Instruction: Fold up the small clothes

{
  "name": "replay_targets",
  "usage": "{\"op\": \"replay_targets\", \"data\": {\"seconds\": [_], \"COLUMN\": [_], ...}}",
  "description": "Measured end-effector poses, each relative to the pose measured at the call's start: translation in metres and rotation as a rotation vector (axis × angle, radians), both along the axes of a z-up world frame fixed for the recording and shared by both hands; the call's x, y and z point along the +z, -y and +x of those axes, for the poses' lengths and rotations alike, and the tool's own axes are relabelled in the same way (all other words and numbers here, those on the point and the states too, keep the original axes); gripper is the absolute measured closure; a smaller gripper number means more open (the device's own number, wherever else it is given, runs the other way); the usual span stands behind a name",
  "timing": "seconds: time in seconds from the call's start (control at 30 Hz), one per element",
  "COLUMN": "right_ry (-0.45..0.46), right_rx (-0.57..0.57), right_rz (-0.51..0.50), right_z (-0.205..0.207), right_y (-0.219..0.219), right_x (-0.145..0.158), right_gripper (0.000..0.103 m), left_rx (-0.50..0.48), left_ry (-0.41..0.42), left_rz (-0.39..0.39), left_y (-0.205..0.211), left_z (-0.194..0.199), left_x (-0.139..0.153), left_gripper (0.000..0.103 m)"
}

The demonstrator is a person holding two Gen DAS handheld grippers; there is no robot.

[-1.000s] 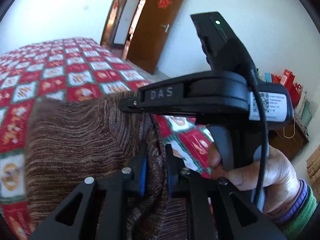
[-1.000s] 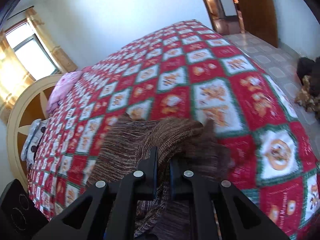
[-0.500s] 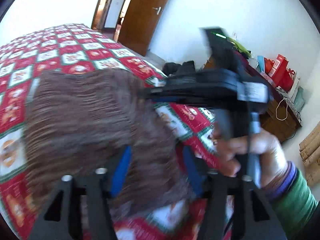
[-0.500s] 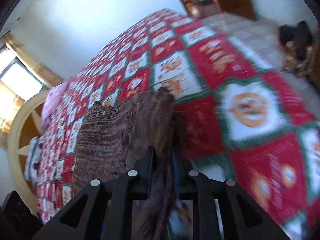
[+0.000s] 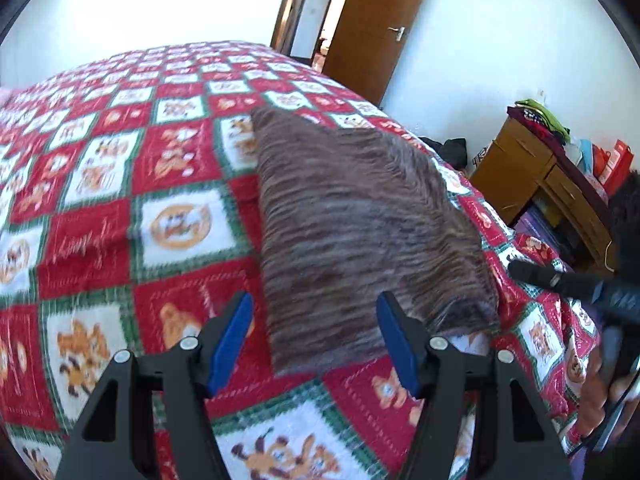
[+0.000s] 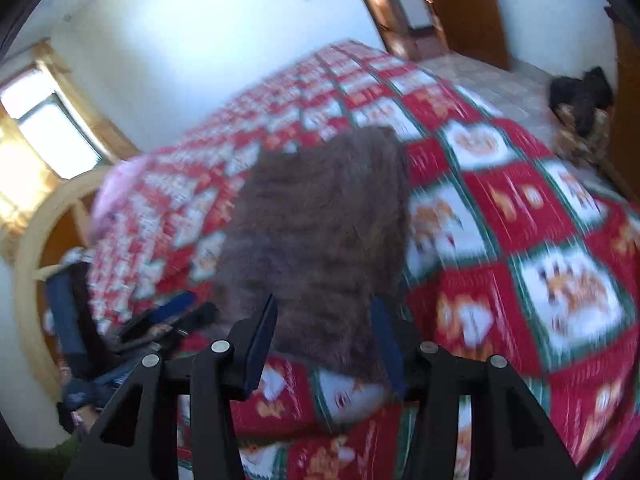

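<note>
both tongs, left and right, parted and empty, right widening, over folded brown knit on the bed.

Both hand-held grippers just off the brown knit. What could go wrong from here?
1. The brown knit lies near the bed edge; a nudge may slide it off.
2. The right hand-held gripper is opening with the knit's hem between its pads; backing away could snag and undo the fold.
</note>
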State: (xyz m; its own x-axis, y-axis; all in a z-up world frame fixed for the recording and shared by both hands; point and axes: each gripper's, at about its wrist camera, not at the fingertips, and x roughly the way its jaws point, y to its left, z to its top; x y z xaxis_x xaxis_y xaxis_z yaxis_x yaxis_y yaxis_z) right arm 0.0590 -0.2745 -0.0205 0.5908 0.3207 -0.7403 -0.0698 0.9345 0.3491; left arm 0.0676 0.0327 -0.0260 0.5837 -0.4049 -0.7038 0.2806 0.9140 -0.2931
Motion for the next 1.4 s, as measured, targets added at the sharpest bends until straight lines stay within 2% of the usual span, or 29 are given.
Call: {"op": "replay_targets", "data": {"seconds": [0.03,0.13,0.17,0.2,0.23,0.27,0.37,0.47,0.5,0.6,0.73,0.8,0.9,0.97,1.03,1.13,1.23,1.3,1.33,1.4], "right_ry": [-0.023,-0.061,-0.065,-0.062,-0.067,-0.084,-0.082,-0.083,-0.095,-0.122,-0.14,-0.095,0.058,0.121,0.15,0.127,0.072,-0.047,-0.056,-0.019], "right_rx": [-0.013,-0.015,-0.012,-0.006,-0.003,-0.001,0.021,0.036,0.031,0.005,0.029,0.023,-0.006,-0.009,-0.028,-0.06,-0.081,-0.083,-0.097,-0.107], "right_rz": [-0.018,0.014,0.037,0.055,0.051,0.023,-0.04,-0.205,-0.229,-0.152,-0.204,-0.19,-0.176,-0.143,-0.135,-0.095,-0.074,-0.083,-0.061,-0.026], "right_z": [-0.003,-0.001,0.002,0.003,0.006,0.01,0.007,-0.004,-0.007,-0.013,-0.024,-0.028,-0.024,-0.007,0.018,0.062,0.102,0.129,0.135,0.136], "right_y": [-0.005,-0.01,-0.011,-0.012,-0.014,-0.017,-0.023,-0.019,-0.015,0.01,0.012,0.016,0.018,0.016,0.01,0.006,-0.004,-0.011,-0.011,-0.008], "right_x": [-0.007,-0.026,-0.031,-0.035,-0.039,-0.044,-0.043,-0.038,-0.041,-0.045,-0.04,-0.025,0.014,0.032,0.04,0.031,0.003,-0.029,-0.042,-0.043], "right_gripper": [0.052,0.052,0.059,0.084,0.094,0.096,0.098,0.1,0.1,0.1,0.1,0.099,0.099,0.099,0.099,0.099,0.099,0.099,0.099,0.099], "left_rx": [0.005,0.014,0.018,0.018,0.019,0.019,0.017,0.012,0.011,0.013,0.011,0.008,0.027,0.036,0.068,0.115,0.164,0.177,0.188,0.205], "left_ry": [-0.005,-0.007,-0.008,-0.013,-0.019,-0.03,-0.046,-0.033,-0.031,-0.034,-0.056,-0.032,0.055,0.095,0.123,0.111,0.018,-0.028,-0.025,-0.001], "left_rz": [0.002,0.021,0.028,0.034,0.038,0.05,0.055,0.067,0.071,0.067,0.065,0.028,-0.016,0.002,0.06,0.134,0.176,0.168,0.16,0.172], "left_y": [-0.002,0.0,0.001,0.003,0.002,0.002,-0.002,-0.005,-0.006,-0.008,-0.015,-0.019,-0.02,-0.012,-0.004,0.0,-0.001,-0.006,-0.009,-0.011], "left_z": [0.002,0.004,0.004,0.005,0.002,0.003,0.004,0.004,0.005,0.006,0.007,0.009,0.022,0.042,0.068,0.102,0.13,0.136,0.135,0.133], "left_x": [-0.004,-0.009,-0.01,-0.013,-0.013,-0.016,-0.023,-0.023,-0.023,-0.024,-0.015,-0.001,0.027,0.039,0.041,0.025,-0.006,-0.021,-0.027,-0.028], "left_gripper": [0.036,0.036,0.036,0.036,0.036,0.036,0.036,0.036,0.036,0.036,0.036,0.036,0.035,0.035,0.035,0.035,0.035,0.029,0.021,0.013]}}
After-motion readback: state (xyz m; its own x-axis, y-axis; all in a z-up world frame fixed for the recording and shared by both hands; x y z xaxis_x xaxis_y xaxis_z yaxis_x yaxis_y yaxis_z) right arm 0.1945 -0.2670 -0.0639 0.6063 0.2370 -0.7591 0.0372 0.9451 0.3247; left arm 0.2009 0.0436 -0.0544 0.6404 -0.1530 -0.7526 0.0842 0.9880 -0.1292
